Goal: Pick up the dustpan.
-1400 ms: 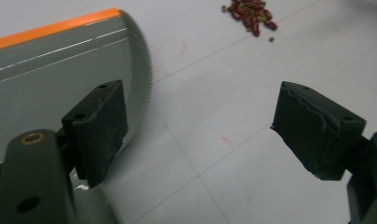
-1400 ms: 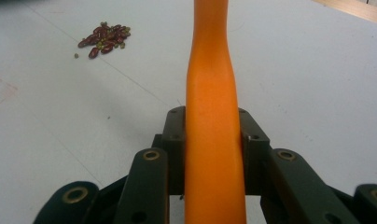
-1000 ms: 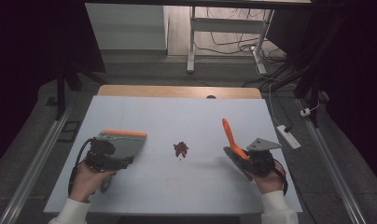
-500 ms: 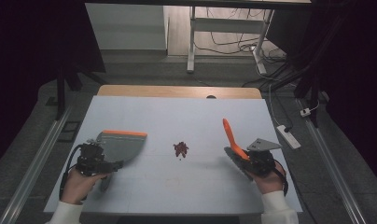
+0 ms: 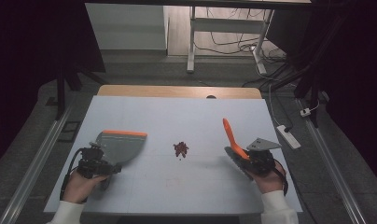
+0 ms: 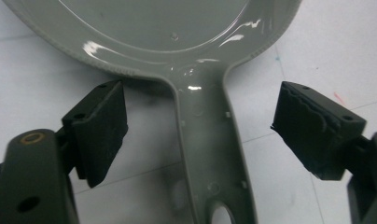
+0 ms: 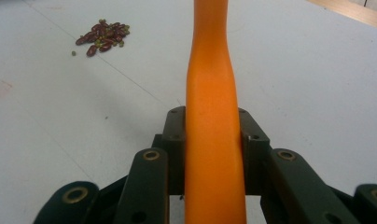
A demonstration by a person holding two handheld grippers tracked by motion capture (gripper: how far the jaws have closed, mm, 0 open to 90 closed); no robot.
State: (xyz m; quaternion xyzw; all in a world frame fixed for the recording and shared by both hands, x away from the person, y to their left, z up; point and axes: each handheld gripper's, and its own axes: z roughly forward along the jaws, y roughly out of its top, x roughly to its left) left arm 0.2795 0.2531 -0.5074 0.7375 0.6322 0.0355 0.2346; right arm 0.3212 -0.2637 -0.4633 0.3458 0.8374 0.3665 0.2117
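A grey dustpan (image 5: 120, 145) with an orange front lip lies flat on the white table (image 5: 177, 116) at the left. My left gripper (image 5: 97, 162) stands open, a black pad on each side of the dustpan's handle (image 6: 210, 144) with a gap on both sides. A small pile of dark red beans (image 5: 180, 149) sits at the table's middle, also seen far left in the right gripper view (image 7: 102, 37). My right gripper (image 5: 253, 159) is shut on an orange brush handle (image 7: 212, 79), which slants up and away (image 5: 229, 134). The brush head is hidden.
A wooden strip (image 5: 177, 91) runs along the table's far edge. A white power strip (image 5: 288, 136) and cables lie on the floor at the right. Metal rails flank the table. White table surface stretches between the dustpan, the beans and the brush.
The left hand has drawn back and to the left with the dustpan. The left gripper now stands open around the handle. The right gripper and brush have not moved.
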